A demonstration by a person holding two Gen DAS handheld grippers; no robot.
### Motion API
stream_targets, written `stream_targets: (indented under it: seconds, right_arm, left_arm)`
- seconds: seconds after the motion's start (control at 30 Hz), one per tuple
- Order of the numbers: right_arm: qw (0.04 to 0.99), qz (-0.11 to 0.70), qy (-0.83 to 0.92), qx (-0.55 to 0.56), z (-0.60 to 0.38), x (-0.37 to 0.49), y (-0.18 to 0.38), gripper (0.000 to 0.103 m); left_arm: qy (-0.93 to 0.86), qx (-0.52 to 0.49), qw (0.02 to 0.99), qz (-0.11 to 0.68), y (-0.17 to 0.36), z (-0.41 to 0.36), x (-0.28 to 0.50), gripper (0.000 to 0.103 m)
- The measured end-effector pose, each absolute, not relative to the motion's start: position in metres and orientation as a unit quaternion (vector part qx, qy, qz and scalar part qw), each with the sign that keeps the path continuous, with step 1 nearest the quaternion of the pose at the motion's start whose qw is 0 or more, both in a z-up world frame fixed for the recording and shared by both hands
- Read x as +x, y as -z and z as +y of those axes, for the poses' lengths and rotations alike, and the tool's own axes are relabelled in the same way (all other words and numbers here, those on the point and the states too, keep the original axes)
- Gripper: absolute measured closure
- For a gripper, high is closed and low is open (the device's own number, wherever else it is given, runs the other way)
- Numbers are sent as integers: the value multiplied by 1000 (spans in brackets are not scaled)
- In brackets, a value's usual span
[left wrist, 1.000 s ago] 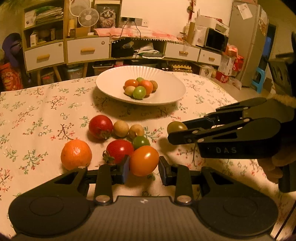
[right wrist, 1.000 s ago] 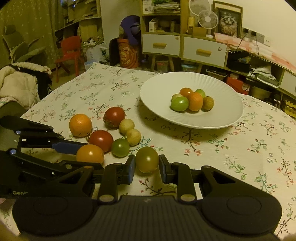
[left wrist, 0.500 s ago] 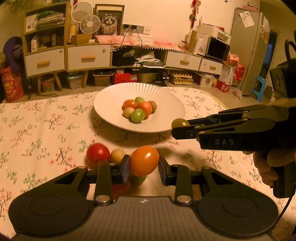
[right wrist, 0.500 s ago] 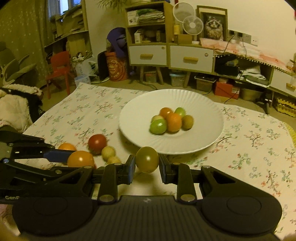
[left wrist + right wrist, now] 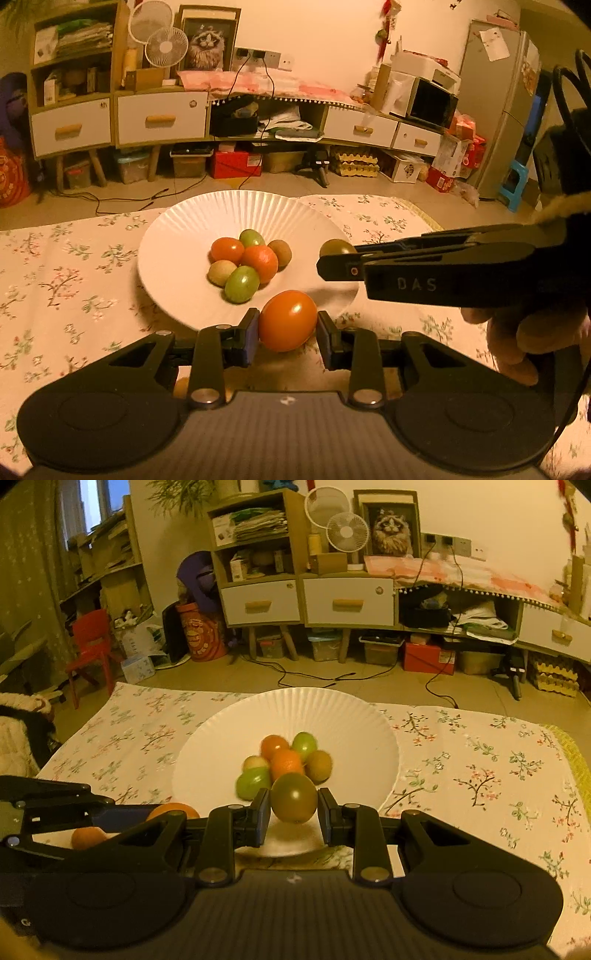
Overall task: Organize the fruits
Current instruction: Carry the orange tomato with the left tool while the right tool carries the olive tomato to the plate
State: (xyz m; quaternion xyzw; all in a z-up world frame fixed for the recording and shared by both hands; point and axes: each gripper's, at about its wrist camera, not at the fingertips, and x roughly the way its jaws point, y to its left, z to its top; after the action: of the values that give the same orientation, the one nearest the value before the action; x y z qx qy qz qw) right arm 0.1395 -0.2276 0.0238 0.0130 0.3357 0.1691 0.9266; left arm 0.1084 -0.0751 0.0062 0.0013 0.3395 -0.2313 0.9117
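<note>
Left tool (image 5: 287,334) clamped on orange tomato (image 5: 287,319), right tool (image 5: 293,814) on olive tomato (image 5: 294,797); thin-skinned, squashy, slippery: grip mid-girth, gently. Plate (image 5: 177,243) at 12 o'clock.

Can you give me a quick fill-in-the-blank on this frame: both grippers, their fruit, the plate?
1. The left gripper is shut on an ____ tomato.
2. The right gripper is shut on an olive-____ tomato.
3. The white paper plate already holds ____ fruits.
4. The tablecloth has a ____ print.

Missing words: orange; green; six; floral
</note>
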Motion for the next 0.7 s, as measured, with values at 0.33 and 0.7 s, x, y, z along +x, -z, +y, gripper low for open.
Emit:
stream_targets:
  seconds: [0.33,0.7]
  right_arm:
    - [918,361,-163,35,-234,170,-12,78]
    - [913,373,-161,38,-235,181,-7,78]
  left_arm:
    - [220,12,911,349,4,-93,135,66]
    - [209,6,908,363,13,-101,144,66]
